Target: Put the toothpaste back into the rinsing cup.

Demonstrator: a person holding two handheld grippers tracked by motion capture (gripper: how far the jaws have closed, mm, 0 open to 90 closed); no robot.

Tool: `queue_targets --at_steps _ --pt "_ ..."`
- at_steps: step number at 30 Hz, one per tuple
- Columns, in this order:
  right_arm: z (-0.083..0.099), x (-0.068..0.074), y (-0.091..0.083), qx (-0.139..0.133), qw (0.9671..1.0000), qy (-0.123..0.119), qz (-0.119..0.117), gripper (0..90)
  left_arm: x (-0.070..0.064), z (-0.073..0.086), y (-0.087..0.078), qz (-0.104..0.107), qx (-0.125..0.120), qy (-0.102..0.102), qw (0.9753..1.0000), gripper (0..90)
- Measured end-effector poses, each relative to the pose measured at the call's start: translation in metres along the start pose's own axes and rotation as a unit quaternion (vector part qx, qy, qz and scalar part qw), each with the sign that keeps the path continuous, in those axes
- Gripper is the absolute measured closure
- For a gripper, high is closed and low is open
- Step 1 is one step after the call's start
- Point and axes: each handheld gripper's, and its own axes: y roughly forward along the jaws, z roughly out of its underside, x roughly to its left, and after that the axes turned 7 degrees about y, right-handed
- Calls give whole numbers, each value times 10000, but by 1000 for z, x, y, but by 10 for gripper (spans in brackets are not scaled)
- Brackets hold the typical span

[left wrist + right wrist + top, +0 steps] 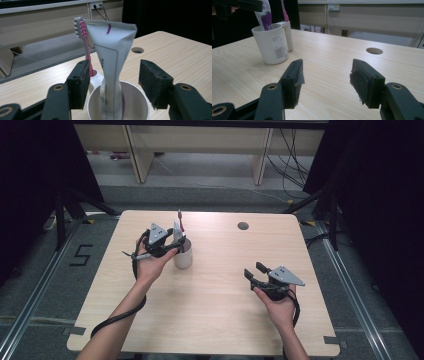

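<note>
A: Where was the tube (112, 65)?

B: Upright in the white cup (183, 258), left of centre on the tabletop (215, 310), with a pink toothbrush (85, 42) in the cup's side holder.

A: The left tongs (113, 75)?

B: Wide apart, a pad either side of the tube just above the rim, gripping nothing.

A: The right tongs (325, 75)?

B: Open and empty, low over bare wood, well apart from the cup.

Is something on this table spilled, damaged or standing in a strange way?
Nothing stands out. The white cup stands upright on the table, with the toothpaste tube in it and the pink toothbrush in its side holder. No spill is visible.
</note>
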Motion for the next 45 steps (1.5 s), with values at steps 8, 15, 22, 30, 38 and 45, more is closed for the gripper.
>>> queue_targets --at_steps 8,15,22,30,38,45 --pt "0 -1 0 -20 10000 -89 8 438 -2 5 -19 42 69 30 10000 334" --pt "0 -1 0 -14 9998 -187 52 438 -5 12 -37 107 28 49 9999 321" --pt "1 -1 1 41 9999 -127 -14 437 -7 18 -53 102 -27 60 9999 319" --pt "0 -2 0 0 9998 -182 71 437 -11 29 -70 89 -57 105 9999 318" --pt "1 -2 0 -16 9998 -170 74 437 -10 58 -90 36 -20 120 9999 318" --pt "2 -2 1 82 9998 -151 24 437 -7 90 -104 -67 80 -32 9999 315"
